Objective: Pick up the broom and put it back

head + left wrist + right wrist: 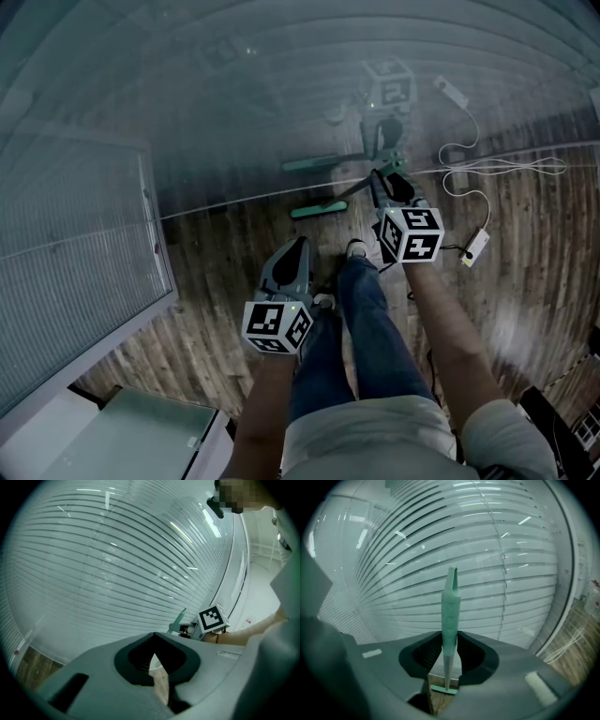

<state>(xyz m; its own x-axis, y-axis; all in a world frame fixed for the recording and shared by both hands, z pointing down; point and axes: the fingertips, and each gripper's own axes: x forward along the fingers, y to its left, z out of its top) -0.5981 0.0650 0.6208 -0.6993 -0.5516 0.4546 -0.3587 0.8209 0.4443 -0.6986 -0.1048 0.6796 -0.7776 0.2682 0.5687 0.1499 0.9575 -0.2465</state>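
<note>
The broom has a green grip [450,611], a grey shaft and a small green head [319,208] that rests on the wooden floor. My right gripper [382,178] is shut on it where the grip meets the shaft, and the grip stands up past the jaws [449,641] in the right gripper view. The head [444,689] shows low between the jaws. My left gripper [298,246] hangs lower and to the left, over the person's legs, apart from the broom. Its jaws [154,637] meet at the tips with nothing between them.
A glass wall with blinds [234,112] runs just behind the broom and mirrors it. White cables [497,169] and a power strip [475,246] lie on the floor to the right. A pale cabinet [141,431] stands at the lower left. The person's legs [366,319] are between the grippers.
</note>
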